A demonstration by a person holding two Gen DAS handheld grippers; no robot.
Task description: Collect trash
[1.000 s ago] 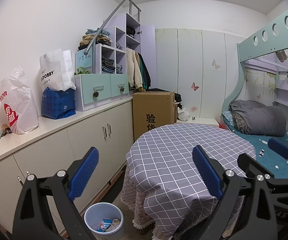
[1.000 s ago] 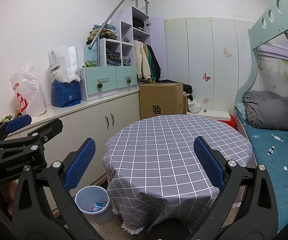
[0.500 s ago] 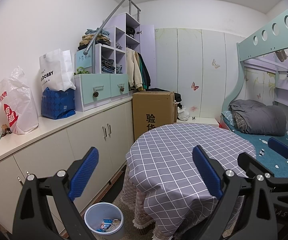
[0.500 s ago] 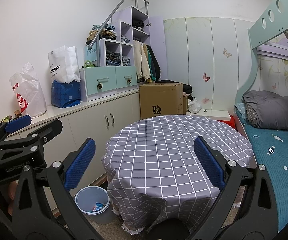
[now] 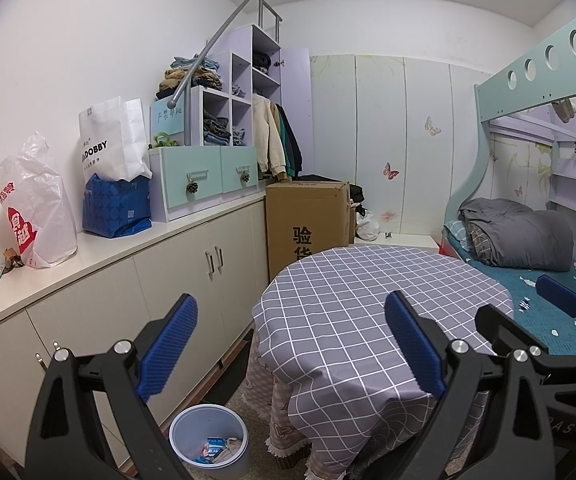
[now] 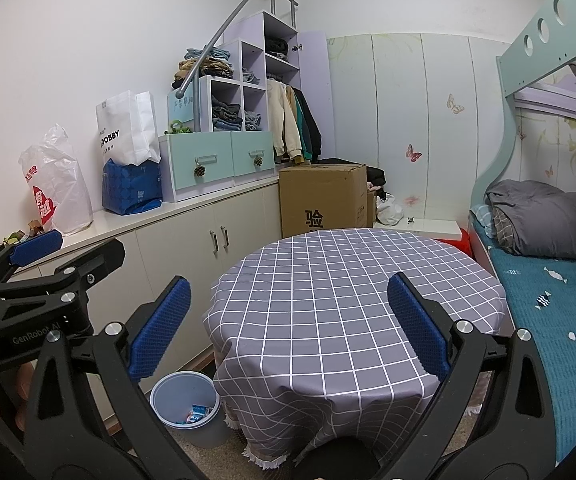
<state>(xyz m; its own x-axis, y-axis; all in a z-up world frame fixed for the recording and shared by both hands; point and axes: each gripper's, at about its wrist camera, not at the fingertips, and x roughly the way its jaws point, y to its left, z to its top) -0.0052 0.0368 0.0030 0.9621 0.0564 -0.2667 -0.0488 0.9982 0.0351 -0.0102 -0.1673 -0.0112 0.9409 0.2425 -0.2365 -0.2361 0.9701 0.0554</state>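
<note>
Both the left gripper (image 5: 291,340) and the right gripper (image 6: 288,324) are spread and empty; the bin (image 5: 208,446) stands low and left of both, nearer the left one.

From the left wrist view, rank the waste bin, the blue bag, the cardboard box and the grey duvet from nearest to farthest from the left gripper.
From the left gripper, open and empty:
1. Waste bin, on the floor just below, by the table.
2. Blue bag, on the counter, left.
3. Cardboard box, beyond the table.
4. Grey duvet, on the bed, right; too close to the box to rank firmly.

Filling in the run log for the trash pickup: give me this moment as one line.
left tool: open, empty | right tool: open, empty | bin: on floor beside table, wrappers inside | tabletop: bare
</note>
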